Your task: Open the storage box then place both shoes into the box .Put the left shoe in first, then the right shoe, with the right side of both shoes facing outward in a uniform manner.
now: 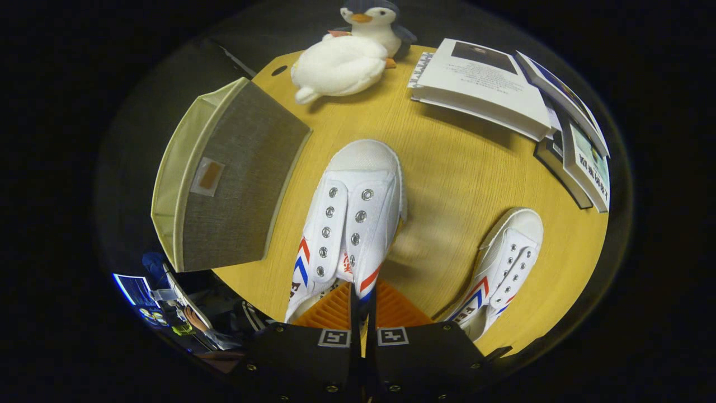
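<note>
Hiding the held shoe's (349, 224) heel, fingers (330, 313) closed together.

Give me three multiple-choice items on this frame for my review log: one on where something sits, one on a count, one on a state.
1. Where is the storage box relative to the held shoe?
A. to the left of it, on the table edge
B. beyond it, against the books
C. underneath it

2. How many white shoes are in view?
A. one
B. two
C. three

3. What is the gripper doing?
A. standing open over the bare table
B. shut on the collar of a shoe
C. shut on the plush penguin

Answers:
1. A, the box sits left of the shoe, at the edge of the wooden table.
2. B, one shoe is between the fingers and a second shoe lies to the right.
3. B, both fingers press together on the shoe's side wall, while the plush penguin lies far beyond.
</note>
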`<state>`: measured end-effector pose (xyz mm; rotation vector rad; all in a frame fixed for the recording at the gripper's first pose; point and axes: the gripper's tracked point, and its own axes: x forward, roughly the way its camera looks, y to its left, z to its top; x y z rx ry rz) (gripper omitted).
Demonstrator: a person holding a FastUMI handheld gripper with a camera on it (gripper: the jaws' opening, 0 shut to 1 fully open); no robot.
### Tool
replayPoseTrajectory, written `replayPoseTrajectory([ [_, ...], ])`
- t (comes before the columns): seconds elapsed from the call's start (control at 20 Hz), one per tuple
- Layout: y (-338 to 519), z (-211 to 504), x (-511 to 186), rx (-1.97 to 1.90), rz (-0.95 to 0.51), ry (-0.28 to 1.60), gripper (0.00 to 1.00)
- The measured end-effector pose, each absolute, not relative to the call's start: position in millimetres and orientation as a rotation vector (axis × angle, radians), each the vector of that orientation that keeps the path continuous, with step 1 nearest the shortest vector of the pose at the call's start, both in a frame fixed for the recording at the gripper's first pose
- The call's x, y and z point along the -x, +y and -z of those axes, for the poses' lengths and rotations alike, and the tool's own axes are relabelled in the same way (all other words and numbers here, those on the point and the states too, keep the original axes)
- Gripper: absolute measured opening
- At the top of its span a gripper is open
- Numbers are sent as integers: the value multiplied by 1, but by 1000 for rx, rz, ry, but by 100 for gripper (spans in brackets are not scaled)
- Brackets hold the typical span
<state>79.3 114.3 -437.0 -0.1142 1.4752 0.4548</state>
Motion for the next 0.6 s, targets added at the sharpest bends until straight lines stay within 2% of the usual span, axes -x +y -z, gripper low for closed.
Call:
replayPoseTrajectory([
  [0.35, 144, 383, -89, 113, -527, 1395, 3],
  [0.6, 195, 339, -101, 102, -609, 1337, 3],
])
